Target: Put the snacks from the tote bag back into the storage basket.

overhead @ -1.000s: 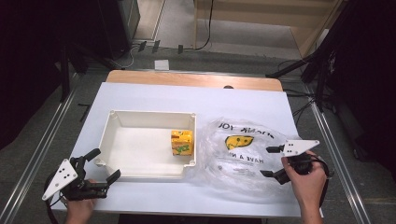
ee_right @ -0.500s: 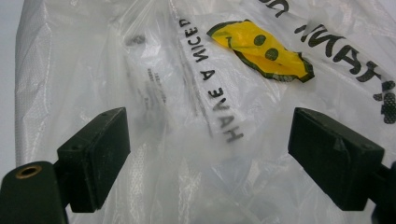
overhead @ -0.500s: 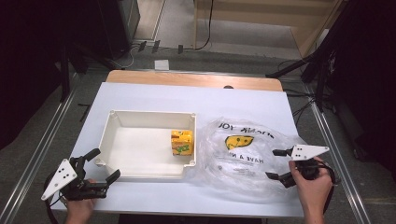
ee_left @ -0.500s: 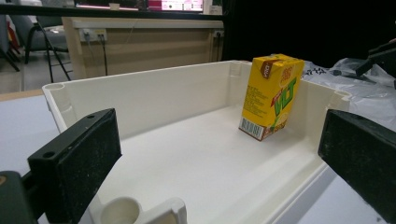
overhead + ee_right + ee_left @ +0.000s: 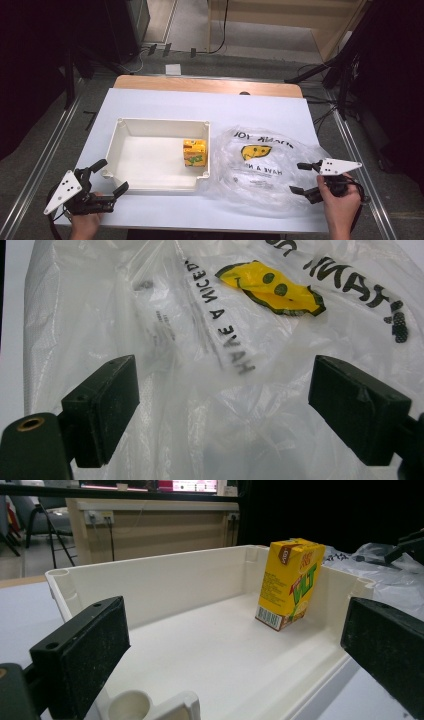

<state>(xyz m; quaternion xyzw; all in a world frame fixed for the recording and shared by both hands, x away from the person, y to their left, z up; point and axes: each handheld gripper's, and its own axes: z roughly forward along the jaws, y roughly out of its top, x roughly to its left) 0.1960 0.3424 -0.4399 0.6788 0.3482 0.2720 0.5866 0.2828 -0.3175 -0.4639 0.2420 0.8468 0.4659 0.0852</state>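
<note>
A yellow juice carton (image 5: 194, 152) stands upright in the right end of a white plastic tray (image 5: 162, 121). In the left gripper view the carton (image 5: 290, 582) rises near the tray's far wall (image 5: 165, 585). My left gripper (image 5: 111, 176) is open at the tray's near left corner, and nothing lies between its jaws (image 5: 232, 655). To the tray's right a clear plastic bag (image 5: 260, 170) with a yellow smiley face lies flat. My right gripper (image 5: 299, 177) is open at the bag's right edge. The bag (image 5: 200, 315) lies under its spread jaws (image 5: 230, 407) and is not pinched.
The white table top (image 5: 165, 100) has a wooden strip (image 5: 207, 86) along its far edge. Metal rails (image 5: 40, 165) run down both sides. The other gripper (image 5: 410, 542) shows at the right edge of the left gripper view.
My right gripper has drifted a little right and toward the person, staying open over the bag's edge. The left gripper has barely moved.
</note>
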